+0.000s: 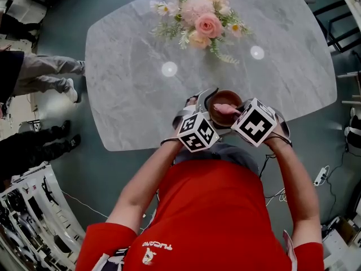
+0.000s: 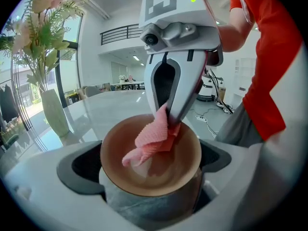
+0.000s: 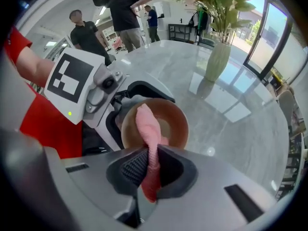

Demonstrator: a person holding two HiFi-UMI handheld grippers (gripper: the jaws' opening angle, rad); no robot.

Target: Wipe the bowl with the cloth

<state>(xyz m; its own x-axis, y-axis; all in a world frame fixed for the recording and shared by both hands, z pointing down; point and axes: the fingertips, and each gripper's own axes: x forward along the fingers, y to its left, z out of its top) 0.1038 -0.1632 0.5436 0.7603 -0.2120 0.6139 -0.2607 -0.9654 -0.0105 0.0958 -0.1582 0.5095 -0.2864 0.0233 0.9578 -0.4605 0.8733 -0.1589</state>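
Note:
A brown bowl sits between the jaws of my left gripper, which is shut on it near the table's front edge. A pink cloth hangs into the bowl and rests against its inner wall. My right gripper is shut on the cloth's upper end and points down into the bowl from the right.
The grey marble table carries a bouquet of pink flowers in a pale vase at its far side. People stand left of the table. Cables lie on the floor at right.

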